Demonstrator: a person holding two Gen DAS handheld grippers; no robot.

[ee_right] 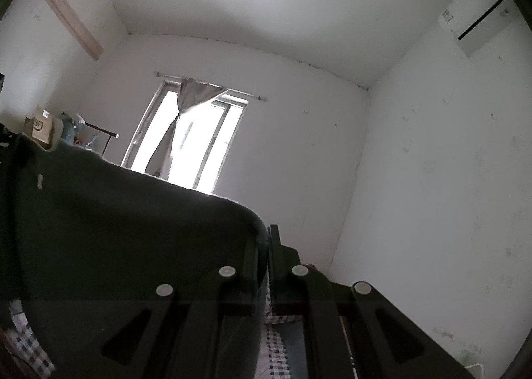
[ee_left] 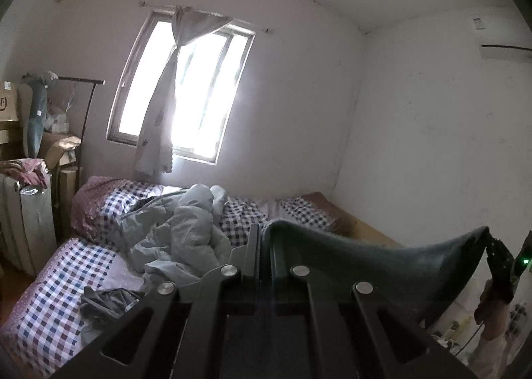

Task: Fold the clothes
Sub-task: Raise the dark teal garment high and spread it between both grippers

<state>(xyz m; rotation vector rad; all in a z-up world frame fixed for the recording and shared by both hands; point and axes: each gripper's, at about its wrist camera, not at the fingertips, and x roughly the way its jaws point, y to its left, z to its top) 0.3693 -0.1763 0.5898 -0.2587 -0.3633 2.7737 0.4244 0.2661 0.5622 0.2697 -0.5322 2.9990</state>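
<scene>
A dark grey-green garment [ee_left: 382,262] hangs stretched in the air between my two grippers, above the bed. My left gripper [ee_left: 264,232] is shut on one top corner of it; the cloth runs right to the other corner, pinched by my right gripper [ee_left: 488,239] at the frame's edge, with a hand below it. In the right wrist view the same garment [ee_right: 116,229] fills the lower left as a dark sheet, and my right gripper [ee_right: 267,239] is shut on its upper edge, pointing slightly upward toward the far wall.
A bed with a checked sheet [ee_left: 60,296] lies below. On it are a rumpled pale blue-grey duvet [ee_left: 176,232] and a small grey garment [ee_left: 106,302]. Boxes and a clothes rack [ee_left: 83,119] stand at left; a bright curtained window [ee_left: 186,93] is behind.
</scene>
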